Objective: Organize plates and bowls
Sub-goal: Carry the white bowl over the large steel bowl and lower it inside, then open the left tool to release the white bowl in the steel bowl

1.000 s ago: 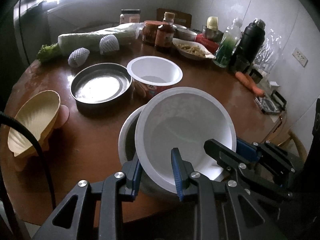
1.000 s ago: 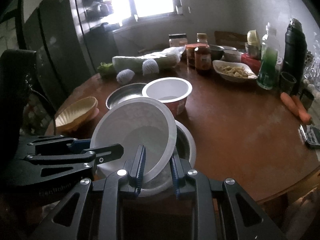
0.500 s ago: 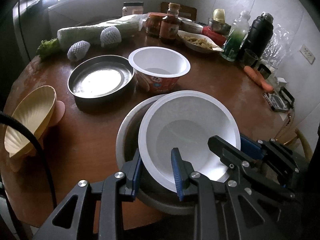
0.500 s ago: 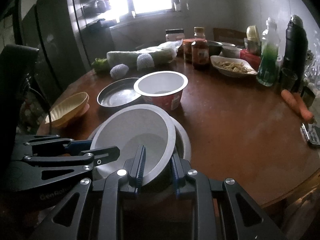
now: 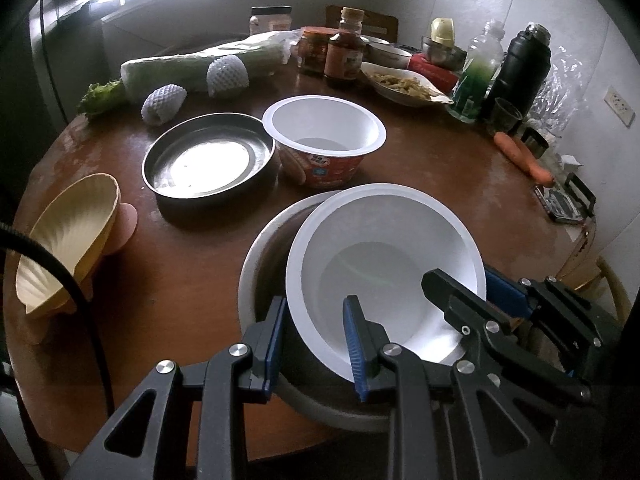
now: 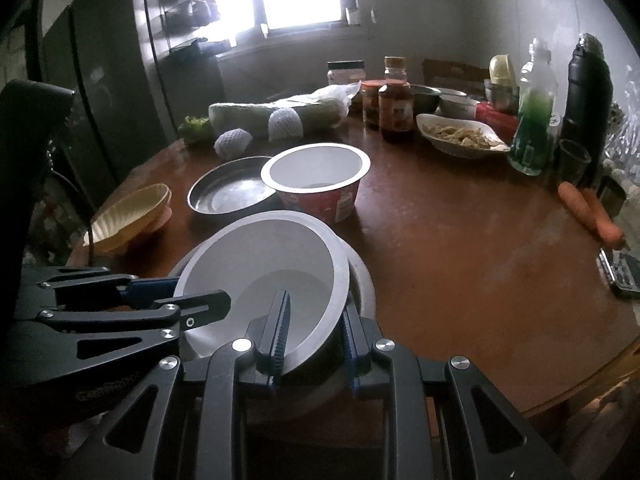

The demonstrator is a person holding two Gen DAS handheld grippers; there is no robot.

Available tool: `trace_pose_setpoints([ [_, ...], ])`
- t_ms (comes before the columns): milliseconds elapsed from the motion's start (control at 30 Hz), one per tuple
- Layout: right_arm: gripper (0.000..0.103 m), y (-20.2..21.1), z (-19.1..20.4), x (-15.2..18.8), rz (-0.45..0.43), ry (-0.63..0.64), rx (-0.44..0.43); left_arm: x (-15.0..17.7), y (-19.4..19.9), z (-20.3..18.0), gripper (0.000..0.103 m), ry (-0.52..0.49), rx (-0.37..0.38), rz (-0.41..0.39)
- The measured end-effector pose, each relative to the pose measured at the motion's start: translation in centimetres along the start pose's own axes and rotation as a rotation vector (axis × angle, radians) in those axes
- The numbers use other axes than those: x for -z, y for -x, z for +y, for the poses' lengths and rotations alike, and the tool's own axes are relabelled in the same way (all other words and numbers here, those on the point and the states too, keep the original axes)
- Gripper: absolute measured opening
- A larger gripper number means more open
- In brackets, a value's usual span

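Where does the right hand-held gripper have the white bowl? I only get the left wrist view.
Observer: The right hand-held gripper is shut on the white bowl at the rim nearest it, one finger inside the wall and one outside.
Operator: Is the bowl level?
Observer: No. The right wrist view shows it tilted, with its right edge leaning on the rim of the metal bowl underneath.
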State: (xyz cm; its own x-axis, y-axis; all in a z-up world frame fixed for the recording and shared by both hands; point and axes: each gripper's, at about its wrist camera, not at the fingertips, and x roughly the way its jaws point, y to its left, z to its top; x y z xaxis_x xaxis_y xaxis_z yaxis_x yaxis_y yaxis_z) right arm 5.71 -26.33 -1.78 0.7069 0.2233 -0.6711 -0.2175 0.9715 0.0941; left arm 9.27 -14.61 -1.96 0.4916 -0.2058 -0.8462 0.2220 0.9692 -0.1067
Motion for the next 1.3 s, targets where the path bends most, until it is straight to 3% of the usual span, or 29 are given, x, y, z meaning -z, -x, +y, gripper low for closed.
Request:
trace_pose_setpoints([
  [1300,0.035,1.5,-0.9,-0.8,-0.026,-0.068,0.035,-0.2,3.2,2.1,0.033,0.041,0.037,-0.094],
])
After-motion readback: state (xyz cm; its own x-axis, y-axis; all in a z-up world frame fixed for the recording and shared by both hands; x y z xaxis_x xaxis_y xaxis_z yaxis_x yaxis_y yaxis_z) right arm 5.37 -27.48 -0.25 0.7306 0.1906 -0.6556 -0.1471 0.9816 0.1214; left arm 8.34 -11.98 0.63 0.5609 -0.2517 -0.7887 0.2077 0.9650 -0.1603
